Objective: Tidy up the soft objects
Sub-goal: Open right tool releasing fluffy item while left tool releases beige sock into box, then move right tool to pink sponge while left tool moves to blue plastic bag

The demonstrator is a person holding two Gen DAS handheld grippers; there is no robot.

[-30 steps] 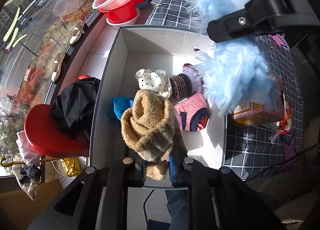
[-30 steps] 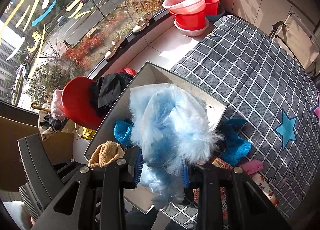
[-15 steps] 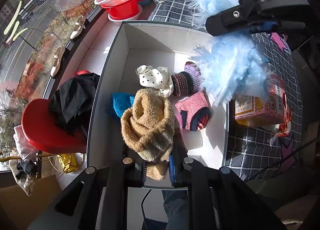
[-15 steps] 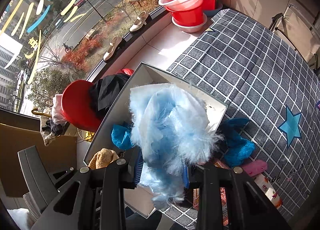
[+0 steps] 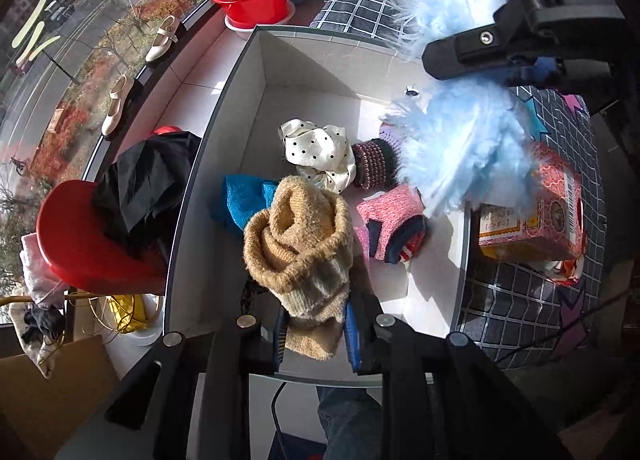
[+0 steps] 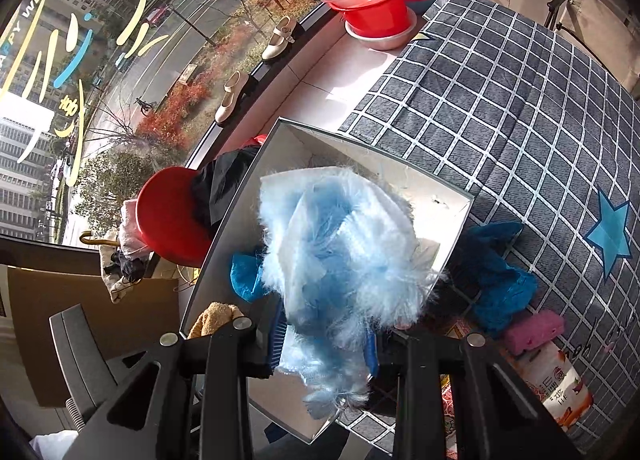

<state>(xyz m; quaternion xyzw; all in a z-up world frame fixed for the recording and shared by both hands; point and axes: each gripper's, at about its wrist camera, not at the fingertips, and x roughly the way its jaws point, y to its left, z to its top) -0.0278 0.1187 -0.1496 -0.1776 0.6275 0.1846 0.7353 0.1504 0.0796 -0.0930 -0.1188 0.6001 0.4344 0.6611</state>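
Left wrist view: our left gripper (image 5: 316, 334) clamps a tan knit sock (image 5: 300, 244) and our right gripper (image 6: 326, 348) a fluffy blue cloth (image 6: 344, 256), both above the white box (image 5: 208, 187); we should lower each inside its walls before releasing.

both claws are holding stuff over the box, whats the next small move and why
Probably open the left claw and let the tan knit piece drop. It already hangs inside the white box's walls, above bare floor near the blue cloth, while the right claw's fluffy blue item hangs at the box's right edge.
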